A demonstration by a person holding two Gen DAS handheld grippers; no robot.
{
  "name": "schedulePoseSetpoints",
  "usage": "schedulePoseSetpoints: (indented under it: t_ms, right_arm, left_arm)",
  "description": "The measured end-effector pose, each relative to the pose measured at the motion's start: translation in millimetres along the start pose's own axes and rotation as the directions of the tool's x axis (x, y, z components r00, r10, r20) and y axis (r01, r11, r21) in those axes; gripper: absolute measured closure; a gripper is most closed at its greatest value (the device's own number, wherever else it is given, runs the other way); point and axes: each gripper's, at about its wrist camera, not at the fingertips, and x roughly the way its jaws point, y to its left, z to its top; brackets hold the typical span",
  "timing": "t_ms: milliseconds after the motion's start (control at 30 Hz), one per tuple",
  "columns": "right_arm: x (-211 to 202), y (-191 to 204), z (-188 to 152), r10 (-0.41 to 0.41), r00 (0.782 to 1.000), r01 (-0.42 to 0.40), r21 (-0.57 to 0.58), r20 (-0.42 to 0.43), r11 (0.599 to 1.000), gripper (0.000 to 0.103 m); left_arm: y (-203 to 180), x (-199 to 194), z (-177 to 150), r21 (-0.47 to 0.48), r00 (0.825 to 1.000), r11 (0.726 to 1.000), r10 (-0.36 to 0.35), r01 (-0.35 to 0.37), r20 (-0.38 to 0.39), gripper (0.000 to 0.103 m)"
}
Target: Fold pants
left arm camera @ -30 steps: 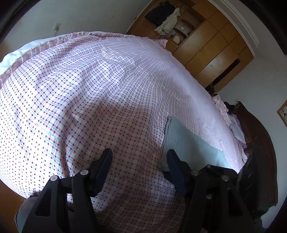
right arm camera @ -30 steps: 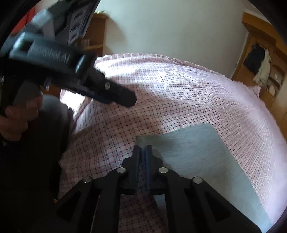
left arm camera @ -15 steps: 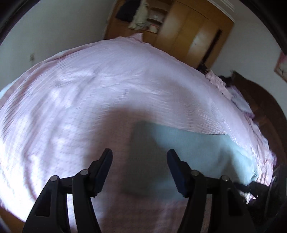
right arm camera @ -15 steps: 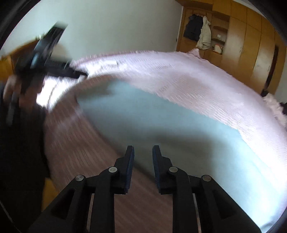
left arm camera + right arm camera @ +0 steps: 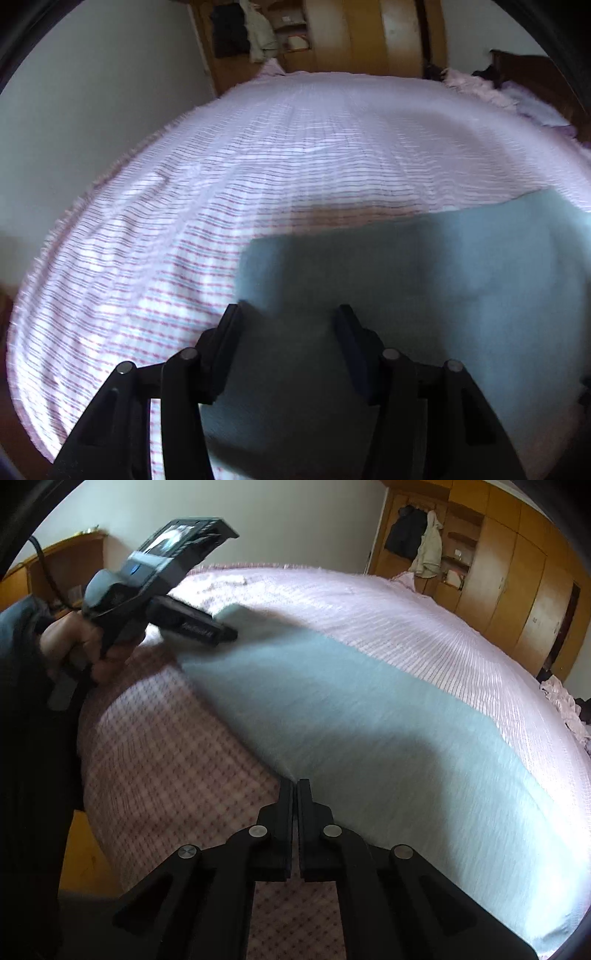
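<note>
The pale grey-blue pants (image 5: 369, 716) lie flat as a long strip on the pink checked bedspread (image 5: 388, 613). They also show in the left wrist view (image 5: 424, 288). My left gripper (image 5: 288, 314) is open, its fingers astride the pants' near corner just above the cloth. It shows in the right wrist view (image 5: 225, 633) at the pants' far end. My right gripper (image 5: 294, 786) is shut with nothing between its pads, at the pants' near long edge.
The bed (image 5: 258, 158) fills both views. Wooden wardrobes (image 5: 517, 572) with hanging clothes stand behind it. A dark headboard (image 5: 535, 74) and crumpled pink cloth (image 5: 569, 705) are at the right. The person's hand (image 5: 74, 642) holds the left gripper.
Both grippers swung along the pants. The left moved over the pants' corner, staying open. The right gripper opened slightly half a second ago and is shut again at the long edge.
</note>
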Motion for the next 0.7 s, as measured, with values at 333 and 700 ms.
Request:
schedulePoseSetpoints:
  t_ms: [333,700]
  right_arm:
    - [-20,-39,34,0.129,0.972,-0.174,0.235,0.196,0.956,0.091]
    - [103,-113,97,0.176,0.981,-0.109,0.522,-0.08,0.846,0.103]
  left_arm:
    - [23,-18,12,-0.129,0.99,0.983,-0.122,0.13,0.067,0.051]
    - [-8,1,22,-0.133,0.965,0.957,-0.261,0.257,-0.017,0.076]
